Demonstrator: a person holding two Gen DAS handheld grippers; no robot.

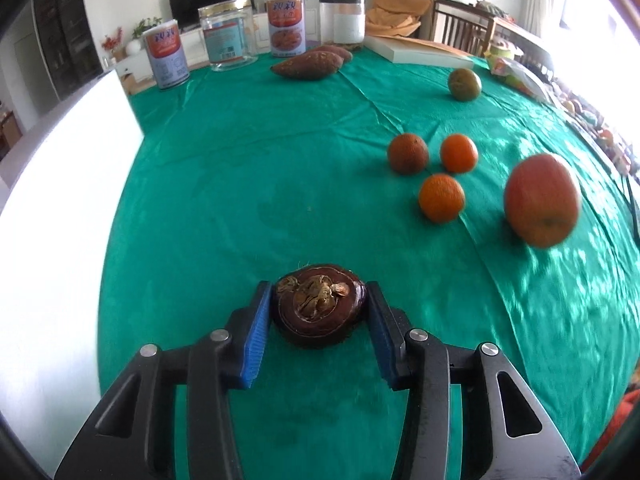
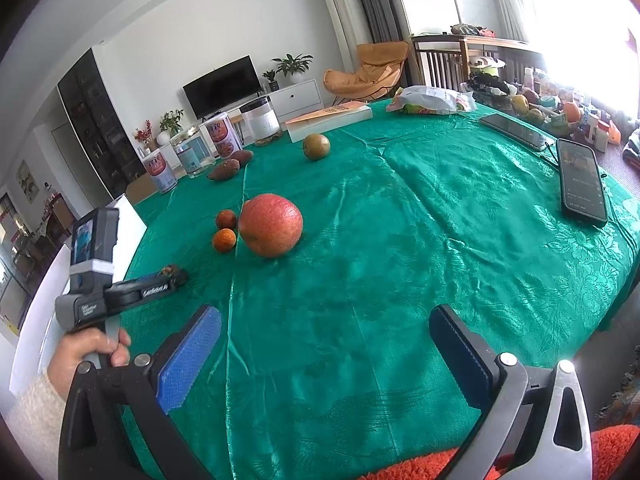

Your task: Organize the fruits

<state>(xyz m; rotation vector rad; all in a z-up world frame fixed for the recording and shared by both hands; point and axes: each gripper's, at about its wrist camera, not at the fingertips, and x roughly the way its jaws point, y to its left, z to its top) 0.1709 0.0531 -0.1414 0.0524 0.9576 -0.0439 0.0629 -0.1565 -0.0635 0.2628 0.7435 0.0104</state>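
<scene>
Broadly, a green tablecloth covers the whole table, and everything sits on it. Largest of the fruit is the big red-orange fruit, roughly mid-table; the left wrist view shows it to the right of the left gripper and blurred. Three small oranges cluster just beside it, near one another but apart. A greenish fruit lies alone farther back, and two sweet potatoes rest side by side near the tins and jars along the far edge. Two phones lie at the right of the cloth.

The left gripper slants steeply down at the cloth, near the table's left edge. Its blue pads sit on either side of a small dark brown water chestnut, which rests on the cloth; the jaws are narrowed to about its width, with the pads at or just touching its sides. The person's left hand wraps the handle from below, with a cream sleeve at the wrist.

The right gripper angles down over bare cloth at the near edge, jaws spread wide and holding nothing.
</scene>
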